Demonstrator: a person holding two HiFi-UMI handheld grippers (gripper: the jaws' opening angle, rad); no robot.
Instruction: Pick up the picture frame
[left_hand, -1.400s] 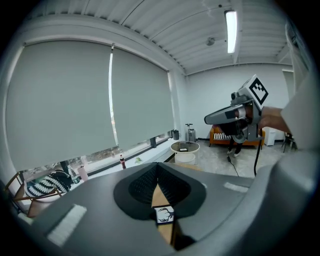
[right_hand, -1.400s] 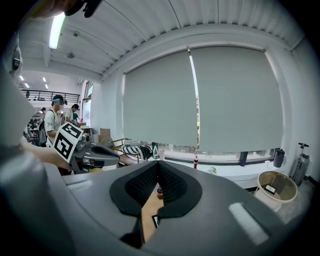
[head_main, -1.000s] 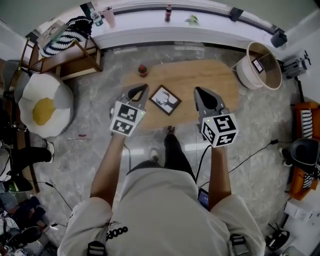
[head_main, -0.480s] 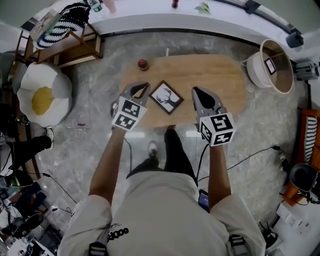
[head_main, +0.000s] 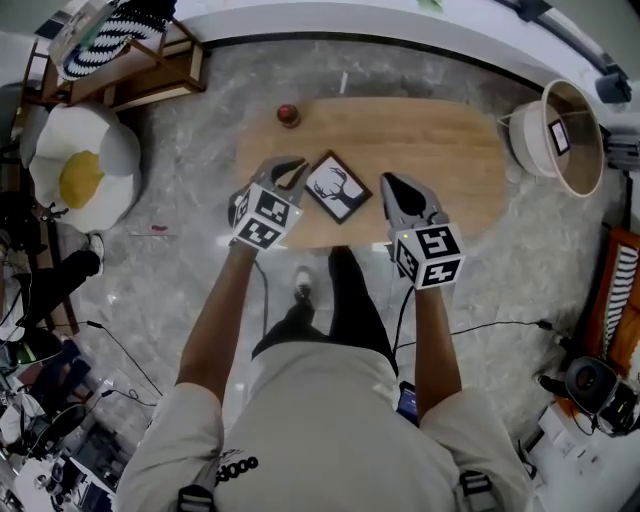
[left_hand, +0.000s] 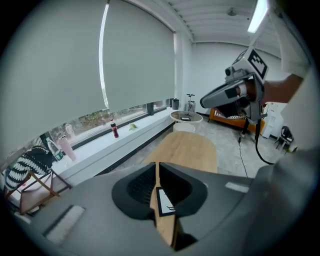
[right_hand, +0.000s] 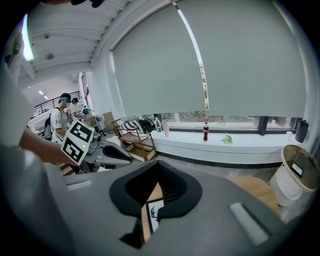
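The picture frame (head_main: 337, 187) is lying flat on the wooden desk (head_main: 430, 150), close to the edge nearest the person and turned cornerwise. It has a black border around a pale picture of a deer's head.

The person is holding one tool on each side of it. The left tool (head_main: 290, 168) is hovering just beside the frame's left corner; whether it is touching the frame cannot be told from the head view. In the left gripper view its jaws are meeting at the tips (left_hand: 156, 167) with nothing pinched between them. Only a thin slit is opening lower down, and a strip of the desk (left_hand: 192, 150) and the frame (left_hand: 164, 202) is showing through it.

The right tool (head_main: 390, 183) is hanging near the frame's right side, a little apart from it. Its jaws are likewise pressed together at the tips (right_hand: 159, 165) and gripping nothing, with a sliver of the frame (right_hand: 152, 217) showing through the gap below.

A small red-capped bottle (head_main: 288, 116) is standing at the desk's far left edge — well apart from the frame. A white basket (head_main: 527, 150) is sitting on the floor just beyond the desk's right end.
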